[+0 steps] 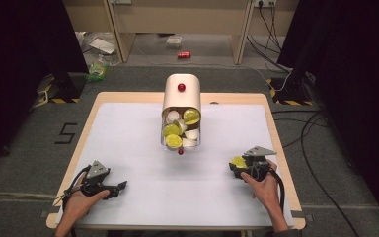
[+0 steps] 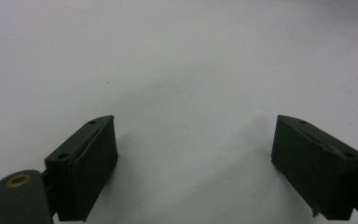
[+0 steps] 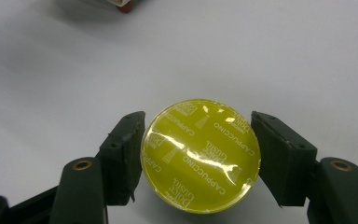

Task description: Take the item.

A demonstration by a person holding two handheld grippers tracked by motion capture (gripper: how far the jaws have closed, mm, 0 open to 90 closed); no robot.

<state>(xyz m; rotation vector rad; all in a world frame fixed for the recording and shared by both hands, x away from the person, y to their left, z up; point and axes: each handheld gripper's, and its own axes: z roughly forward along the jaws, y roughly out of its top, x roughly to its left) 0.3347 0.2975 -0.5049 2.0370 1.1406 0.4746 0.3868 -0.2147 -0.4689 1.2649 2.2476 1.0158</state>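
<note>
Yellow-foiled capsule (image 3: 200, 161), lid up, gripped by right gripper (image 3: 198, 154) fingers; left gripper (image 2: 193, 163) wide open.

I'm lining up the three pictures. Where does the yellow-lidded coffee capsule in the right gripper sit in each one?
High view: capsule at lower right, in the right gripper.
Right gripper view: capsule at lower centre, between the jaws.
Left gripper view: white table cover, no capsule.
Shared landmark: white table cover.

black grippers (image 1: 103, 185), grey three-cornered plates, black cables, brass-ringed screw holes
</note>
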